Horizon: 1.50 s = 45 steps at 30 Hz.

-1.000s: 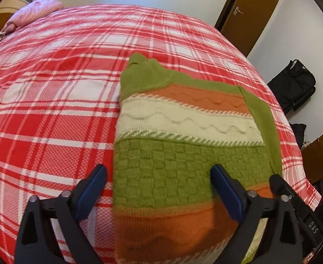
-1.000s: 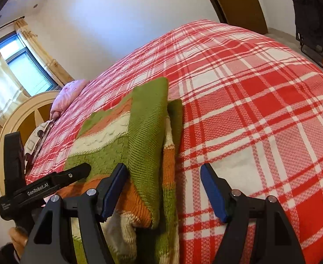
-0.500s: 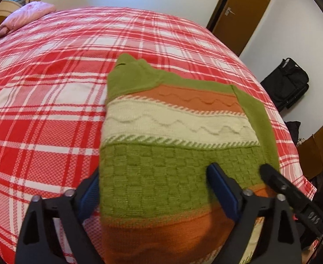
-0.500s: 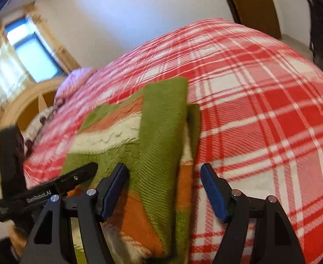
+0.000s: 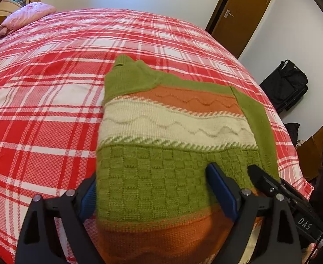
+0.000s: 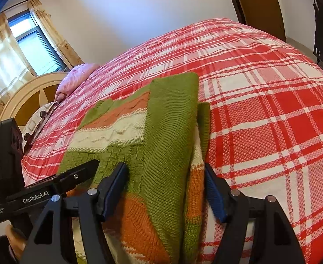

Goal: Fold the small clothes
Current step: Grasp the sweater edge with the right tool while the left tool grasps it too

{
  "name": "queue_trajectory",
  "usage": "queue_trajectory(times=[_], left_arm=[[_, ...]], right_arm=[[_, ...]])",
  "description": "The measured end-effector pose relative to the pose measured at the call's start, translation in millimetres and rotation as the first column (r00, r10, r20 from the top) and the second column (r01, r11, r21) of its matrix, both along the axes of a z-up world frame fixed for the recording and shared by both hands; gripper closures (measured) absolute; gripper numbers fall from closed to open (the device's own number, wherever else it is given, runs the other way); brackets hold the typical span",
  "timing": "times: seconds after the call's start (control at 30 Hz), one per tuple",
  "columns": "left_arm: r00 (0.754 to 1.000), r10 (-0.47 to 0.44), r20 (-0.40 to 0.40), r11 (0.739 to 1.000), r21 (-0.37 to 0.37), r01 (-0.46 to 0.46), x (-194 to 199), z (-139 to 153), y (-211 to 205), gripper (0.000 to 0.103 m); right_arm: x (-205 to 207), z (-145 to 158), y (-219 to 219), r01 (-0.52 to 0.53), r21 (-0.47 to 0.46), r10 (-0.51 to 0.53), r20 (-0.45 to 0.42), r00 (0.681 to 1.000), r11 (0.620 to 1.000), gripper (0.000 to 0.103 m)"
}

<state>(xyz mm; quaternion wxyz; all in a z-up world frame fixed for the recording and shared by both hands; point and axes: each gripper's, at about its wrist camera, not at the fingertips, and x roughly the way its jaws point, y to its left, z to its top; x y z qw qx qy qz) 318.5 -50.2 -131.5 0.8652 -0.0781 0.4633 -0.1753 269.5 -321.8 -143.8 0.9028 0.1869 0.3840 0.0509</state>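
Observation:
A small knitted sweater (image 5: 161, 136) in green, orange and cream bands lies on the red plaid bed, sleeves folded in over the body. It also shows in the right wrist view (image 6: 157, 136), with a green sleeve lying along its right side. My left gripper (image 5: 159, 193) is open, its fingers straddling the sweater's near left part; the left finger (image 5: 89, 195) is partly under the knit edge. My right gripper (image 6: 166, 189) is open, its fingers either side of the sweater's near right edge. The right gripper's body (image 5: 289, 198) shows at the left view's lower right.
The red plaid bedspread (image 5: 40, 110) covers the whole bed. A pink pillow (image 5: 27, 17) and a headboard (image 6: 27, 96) are at the far end. A brown door (image 5: 242, 13), a black bag (image 5: 286, 85) and wooden furniture (image 5: 315, 149) stand past the bed's right side.
Both grippers have moved forward over the sweater's near hem. The knit now sits between the fingers of each, and the left gripper's left finger has slipped under the edge.

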Motion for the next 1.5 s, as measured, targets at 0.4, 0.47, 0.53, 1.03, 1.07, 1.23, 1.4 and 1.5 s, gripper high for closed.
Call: queue_trajectory(times=[0.4, 0.47, 0.53, 1.03, 1.07, 1.23, 1.4, 1.5], left_arm=[[1.0, -0.01, 0.013, 0.999, -0.035, 0.011, -2, -1, 2, 0.019], [1.0, -0.009, 0.012, 0.999, -0.043, 0.009, -2, -1, 3, 0.02], [1.0, -0.007, 0.015, 0.999, -0.039, 0.008, -2, -1, 3, 0.021], [0.999, -0.01, 0.036, 0.998, -0.064, 0.013, -3, 2, 5, 0.042], [0.999, -0.01, 0.039, 0.998, -0.064, 0.013, -4, 3, 5, 0.046], [0.998, 0.005, 0.058, 0.999, -0.042, -0.003, -9, 14, 4, 0.066], [0.998, -0.004, 0.059, 1.0, -0.001, 0.004, -19, 22, 3, 0.068], [0.997, -0.019, 0.077, 0.999, 0.038, 0.016, -36, 27, 4, 0.068]], right_arm=[[-2, -2, -3, -0.003, 0.036, 0.003, 0.01, 1.0, 0.999, 0.037], [-1, -3, -5, -0.003, 0.042, 0.002, 0.01, 1.0, 0.999, 0.037], [0, -3, -6, -0.002, 0.045, 0.002, 0.009, 1.0, 0.999, 0.037], [-8, -1, 7, 0.006, 0.095, -0.006, 0.004, 1.0, 0.996, 0.065], [-10, 2, 10, 0.014, 0.075, -0.015, 0.009, 1.0, 0.997, 0.067], [-27, 18, 26, 0.074, 0.031, -0.075, 0.052, 0.996, 0.997, 0.07], [-58, 36, 49, 0.086, -0.039, -0.082, 0.099, 0.992, 0.996, 0.071], [-80, 39, 53, 0.105, -0.015, -0.103, 0.101, 0.99, 0.994, 0.071]])
